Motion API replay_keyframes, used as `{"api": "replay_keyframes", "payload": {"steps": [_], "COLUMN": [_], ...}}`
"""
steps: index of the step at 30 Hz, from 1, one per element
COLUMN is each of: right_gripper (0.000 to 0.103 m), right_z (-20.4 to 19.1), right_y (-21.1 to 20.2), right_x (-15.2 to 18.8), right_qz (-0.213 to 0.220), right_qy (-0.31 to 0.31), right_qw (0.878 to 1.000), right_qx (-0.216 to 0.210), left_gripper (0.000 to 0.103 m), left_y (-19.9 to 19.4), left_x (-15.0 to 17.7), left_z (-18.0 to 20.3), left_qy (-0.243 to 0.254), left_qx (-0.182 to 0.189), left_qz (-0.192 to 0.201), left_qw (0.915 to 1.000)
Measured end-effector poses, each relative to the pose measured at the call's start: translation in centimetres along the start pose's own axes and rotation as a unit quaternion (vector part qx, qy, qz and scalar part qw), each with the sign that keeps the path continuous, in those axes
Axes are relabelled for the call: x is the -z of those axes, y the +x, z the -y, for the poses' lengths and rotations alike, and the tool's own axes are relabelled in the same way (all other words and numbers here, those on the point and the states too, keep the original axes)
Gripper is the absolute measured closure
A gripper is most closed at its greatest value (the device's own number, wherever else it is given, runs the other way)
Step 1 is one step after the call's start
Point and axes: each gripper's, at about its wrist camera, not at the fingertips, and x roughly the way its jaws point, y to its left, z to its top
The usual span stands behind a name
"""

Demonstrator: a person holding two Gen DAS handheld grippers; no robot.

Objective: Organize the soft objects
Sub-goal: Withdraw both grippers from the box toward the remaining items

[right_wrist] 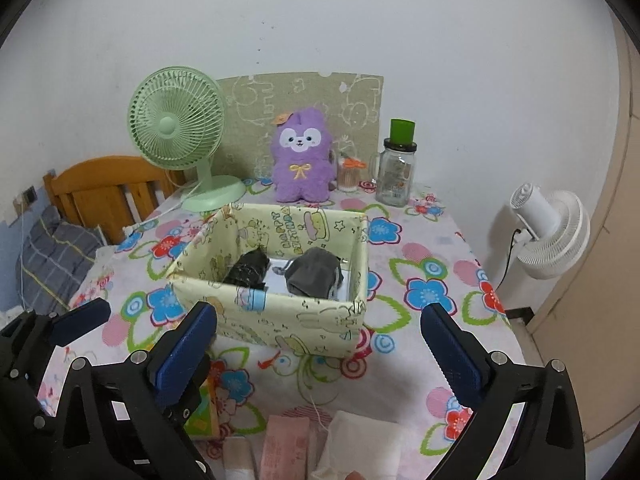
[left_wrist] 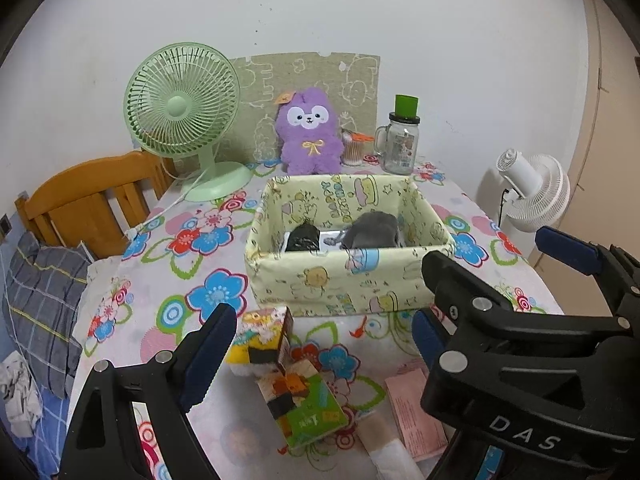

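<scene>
1. Soft objects: a black bundle and a grey bundle lie inside the fabric box mid-table; flat pink and white packets lie at the table's near edge
2. Both tongs tilt downward toward the box, side by side
3. Near-edge packets are cut off by the frame; what the bundles are is unclear
4. Left tongs gape wide over a printed carton, gripping nothing; right tongs stand fully apart, empty

Table with floral cloth, cluttered.
Yellow fabric box centre; green fan, purple plush, glass jar at back; cartons, pink packet near front.
</scene>
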Motion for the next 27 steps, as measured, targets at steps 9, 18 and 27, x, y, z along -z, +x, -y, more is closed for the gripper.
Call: {"api": "replay_keyframes", "payload": {"steps": [9, 18, 27], "right_gripper": [0.0, 0.0, 0.0], "right_z": [0.7, 0.8, 1.1], "right_y": [0.3, 0.0, -0.3], "right_x": [2.3, 4.7, 6.9], "right_qz": [-0.042, -0.054, -0.064], "right_qy": [0.023, 0.017, 0.031], "right_qw": [0.999, 0.998, 0.997], "right_qx": [-0.019, 0.004, 0.004], "left_gripper": [0.017, 0.018, 0.019], "left_y": [0.1, 0.4, 0.2], "left_x": [2.1, 4.4, 6.2], "left_z": [0.7, 1.2, 1.6], "left_qy": [-0.002, -0.005, -0.003], "left_qx": [0.022, 0.033, 0.033], "left_qz": [-0.017, -0.028, -0.029], "left_qw": [0.9996, 0.9991, 0.999]}}
